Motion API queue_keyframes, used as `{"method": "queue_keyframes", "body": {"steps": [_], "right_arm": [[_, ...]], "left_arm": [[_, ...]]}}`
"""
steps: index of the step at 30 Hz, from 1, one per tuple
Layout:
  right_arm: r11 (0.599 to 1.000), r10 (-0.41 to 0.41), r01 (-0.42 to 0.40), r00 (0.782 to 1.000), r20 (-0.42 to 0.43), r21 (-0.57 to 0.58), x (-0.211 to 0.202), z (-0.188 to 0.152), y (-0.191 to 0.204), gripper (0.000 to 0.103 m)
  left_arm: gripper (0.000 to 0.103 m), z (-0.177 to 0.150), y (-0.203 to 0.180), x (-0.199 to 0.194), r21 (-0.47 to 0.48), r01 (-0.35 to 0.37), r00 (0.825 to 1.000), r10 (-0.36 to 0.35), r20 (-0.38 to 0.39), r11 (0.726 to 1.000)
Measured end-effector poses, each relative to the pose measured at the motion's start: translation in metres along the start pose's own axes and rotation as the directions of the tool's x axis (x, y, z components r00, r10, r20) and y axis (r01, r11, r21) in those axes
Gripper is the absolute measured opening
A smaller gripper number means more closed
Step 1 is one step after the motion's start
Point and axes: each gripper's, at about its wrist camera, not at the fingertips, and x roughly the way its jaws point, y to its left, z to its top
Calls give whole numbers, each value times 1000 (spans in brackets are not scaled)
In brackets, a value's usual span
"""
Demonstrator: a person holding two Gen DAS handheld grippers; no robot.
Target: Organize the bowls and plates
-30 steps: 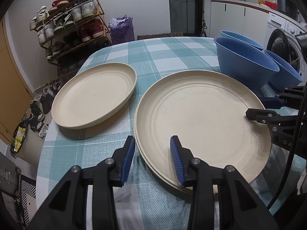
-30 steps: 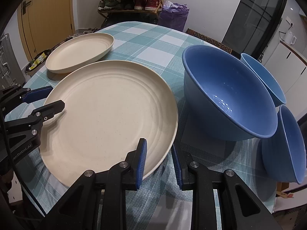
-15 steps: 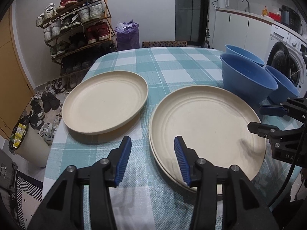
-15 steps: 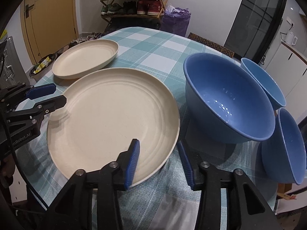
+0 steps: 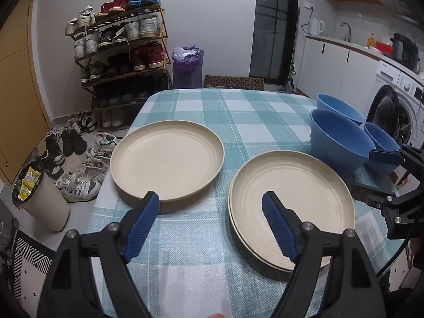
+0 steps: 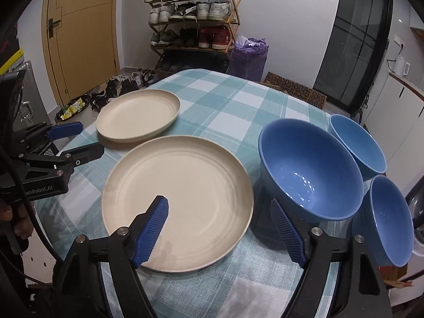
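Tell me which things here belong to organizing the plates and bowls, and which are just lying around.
Part of the job:
stacked plates
single plate
large blue bowl
two smaller blue bowls

Just lying about:
shoe rack
purple bag
kettle
washing machine

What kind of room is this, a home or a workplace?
Most likely a home, a combined kitchen, dining and entry space. A washing machine stands under a counter with an electric kettle, a full shoe rack lines the wall, and plates sit on a checked tablecloth.
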Motion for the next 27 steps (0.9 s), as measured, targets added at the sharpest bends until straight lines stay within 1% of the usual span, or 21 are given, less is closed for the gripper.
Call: {"method": "queue_keyframes", "body": {"steps": [1,2,4,6,9,16,22,27], "right_arm": [[1000,1,-1,1000,6,5,-2,2,0,88],[1000,3,-3,1000,14,8,-3,4,-1,91],[1000,11,-11,999,30,15,-5,8,-1,96],[999,24,-25,998,54,21,-9,11,-2,101],[999,41,-43,996,74,24,-14,15,-3,102],[993,91,-100,988,123,62,-23,29,-7,102],[992,108,-118,980,168,47,-32,43,-6,102],[988,132,-146,968,213,52,-41,55,-10,102]], "left_arm": [[82,1,3,-2,-5,2,1000,-2,5,1000],[91,2,5,-3,-10,1,1000,-1,7,1000],[103,2,9,-6,-20,-6,1000,6,23,1000],[103,4,12,-10,-29,-4,999,5,35,1000],[103,5,17,-11,-44,-5,999,7,40,999],[103,7,24,-12,-69,-13,999,16,47,998],[103,8,33,-15,-99,-25,998,31,55,995],[103,10,38,-15,-119,-33,998,39,55,992]]}}
